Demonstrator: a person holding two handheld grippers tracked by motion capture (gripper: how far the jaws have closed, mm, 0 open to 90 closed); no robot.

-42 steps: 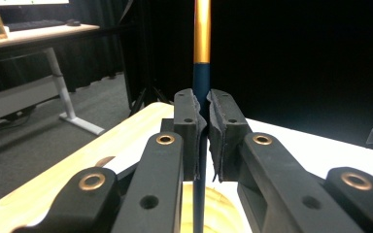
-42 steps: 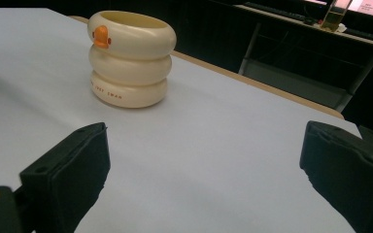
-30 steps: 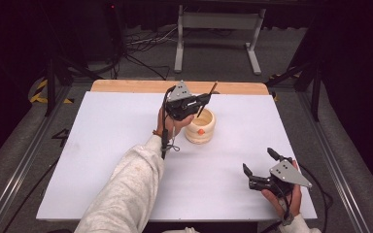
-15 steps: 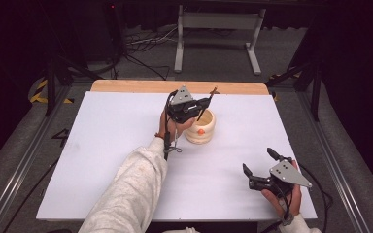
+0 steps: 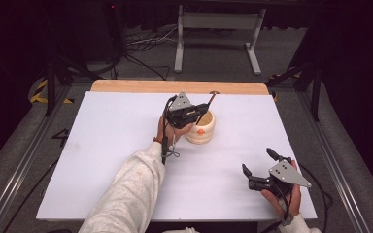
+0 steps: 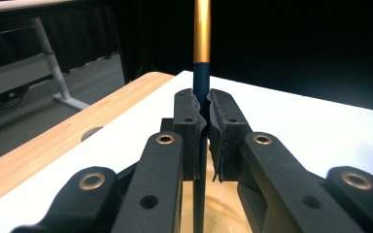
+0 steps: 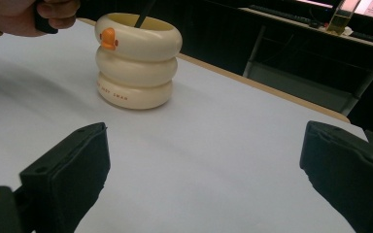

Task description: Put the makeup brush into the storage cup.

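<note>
just past the table's centre, toward one o'clock on the white table (image 5: 102, 160), stands a cream holder (image 5: 200, 128) shaped like three stacked rings, with a small orange duck bill on its top ring. the left gripper (image 5: 200, 108) hangs over its rim at about ten o'clock, jaws closed tight on a thin brush (image 6: 202, 43), pads pinching the dark blue part of the handle just below the gold band. the lower end of the brush runs down inside the holder; the upper end leans out toward one o'clock.

the brush looks light, stiff and narrow, with a smooth lacquered shaft that could pivot or slide in the pads if tilted. the present grip on the dark section near the gold band seems a sound place to hold it. the holder looks like glazed ceramic or hard plastic, i cannot tell which; either way it could tip or skate on the smooth sheet if the brush drags against the rim.

the right gripper (image 5: 258, 167) rests near the table's five o'clock corner, jaws wide apart with nothing between them.

small brown lettering runs round the holder's bottom ring (image 7: 120, 96); it is too small to read surely.
</note>
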